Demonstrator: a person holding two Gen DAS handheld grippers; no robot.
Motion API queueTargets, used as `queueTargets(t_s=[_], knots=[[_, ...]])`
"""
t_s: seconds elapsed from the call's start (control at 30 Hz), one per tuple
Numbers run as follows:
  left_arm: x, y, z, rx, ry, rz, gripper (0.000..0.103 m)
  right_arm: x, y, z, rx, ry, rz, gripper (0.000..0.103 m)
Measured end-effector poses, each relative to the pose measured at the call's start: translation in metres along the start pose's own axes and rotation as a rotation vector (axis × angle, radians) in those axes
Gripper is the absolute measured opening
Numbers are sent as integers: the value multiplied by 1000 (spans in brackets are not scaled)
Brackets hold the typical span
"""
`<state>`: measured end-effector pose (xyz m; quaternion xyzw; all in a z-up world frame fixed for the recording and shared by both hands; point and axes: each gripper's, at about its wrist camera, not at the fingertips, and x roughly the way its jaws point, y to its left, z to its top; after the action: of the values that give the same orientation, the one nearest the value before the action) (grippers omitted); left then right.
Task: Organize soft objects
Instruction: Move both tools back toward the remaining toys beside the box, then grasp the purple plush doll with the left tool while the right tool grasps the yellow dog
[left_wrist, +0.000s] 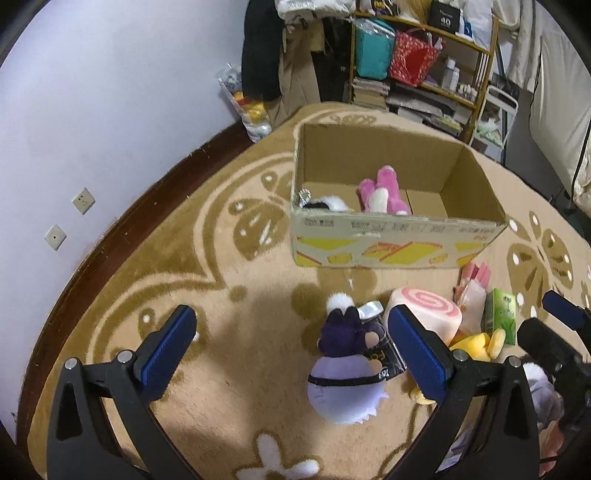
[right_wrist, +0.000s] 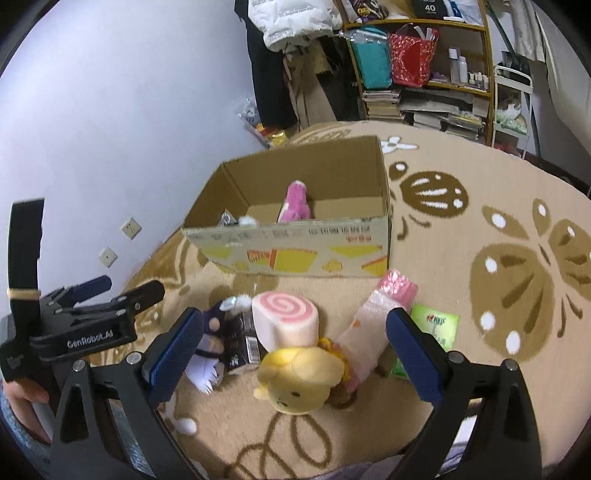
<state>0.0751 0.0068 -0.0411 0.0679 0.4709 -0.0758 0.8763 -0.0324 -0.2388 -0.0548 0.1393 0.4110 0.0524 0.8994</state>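
Left gripper (left_wrist: 291, 343) spread wide, empty, over purple plush (left_wrist: 345, 373) on carpet (left_wrist: 184, 258) before cardboard box (left_wrist: 399, 240). Right gripper (right_wrist: 295, 343) likewise apart above yellow plush (right_wrist: 295, 376). Risk: snagging adjacent black packet (left_wrist: 380, 350) or swirl cushion (right_wrist: 284, 317) when closing.

"GenRobot.AI" is printed in white on the left gripper (right_wrist: 86, 291) body, left of the right gripper's jaws. "40" sits on a black box (right_wrist: 428, 8) on the top shelf, far ahead and slightly right of the jaws. The carton (right_wrist: 295, 247) ahead carries print along its front rim, too blurred to read.
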Motion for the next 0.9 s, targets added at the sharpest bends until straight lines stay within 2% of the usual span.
queueTargets(t_s=[0.17, 0.5, 0.77, 0.9], knots=[[14, -6, -2, 19, 51, -1, 103, 10, -5, -7, 10, 49, -5, 101], [43, -13, -5, 24, 154, -19, 102, 39, -2, -16, 4, 160, 4, 83], [61, -16, -10, 28, 218, -6, 102, 59, 0, -23, 21, 229, 17, 82], [69, -15, -11, 30, 242, 2, 102, 66, -1, -25, 22, 254, 5, 71]])
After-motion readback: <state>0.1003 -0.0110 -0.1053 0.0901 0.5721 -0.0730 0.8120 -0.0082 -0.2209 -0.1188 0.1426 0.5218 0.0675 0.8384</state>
